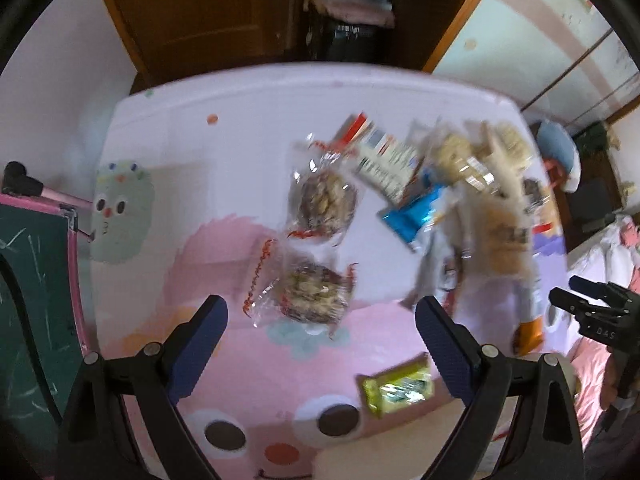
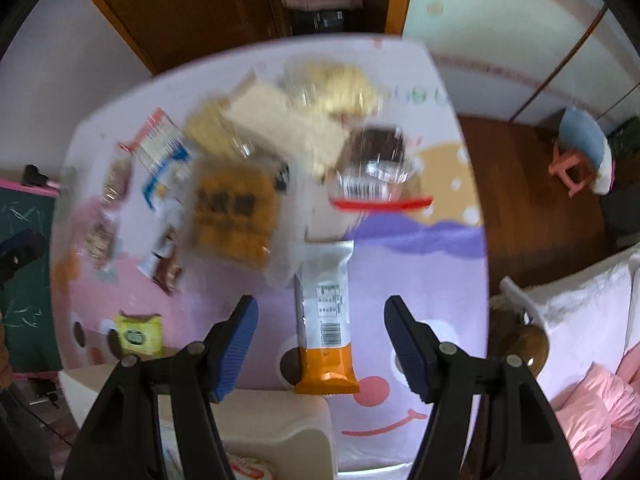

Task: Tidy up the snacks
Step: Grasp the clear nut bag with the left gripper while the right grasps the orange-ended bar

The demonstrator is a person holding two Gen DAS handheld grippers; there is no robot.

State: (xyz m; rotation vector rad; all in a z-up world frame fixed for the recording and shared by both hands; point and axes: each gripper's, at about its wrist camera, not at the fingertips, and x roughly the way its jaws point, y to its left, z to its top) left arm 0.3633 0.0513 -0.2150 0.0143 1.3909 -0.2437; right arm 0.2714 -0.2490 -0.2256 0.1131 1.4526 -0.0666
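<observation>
The left gripper (image 1: 320, 320) hangs over the cartoon-printed table (image 1: 168, 264) with its blue-padded jaws spread wide and nothing between them. Just beyond them, at twelve o'clock, lies a clear-wrapped nut cake (image 1: 310, 294), and a second nut cake (image 1: 324, 204) sits farther on, slightly apart from the first. At four o'clock from the nearer one a small yellow-green packet (image 1: 398, 390) lies alone.

Only the right wrist view shows the silver bar with an orange end (image 2: 324, 320) lengthwise in the gap of the right gripper (image 2: 320, 320); the jaws stand apart and neither pad touches the wrapper. That view also takes in a cream tray (image 2: 276, 420) at six o'clock, poking out under the near table edge.

Farther out, the heap of snacks (image 2: 256, 184) crowds the table's far half; blur keeps most packets unreadable, though an orange-printed pack (image 2: 232, 216) and a red-rimmed clear tub (image 2: 380, 176) stand out.

Bare table shows at nine o'clock in the left view and at three o'clock in the right view, up to the rim. Past the far edge stands a brown wooden cabinet (image 1: 192, 12).
</observation>
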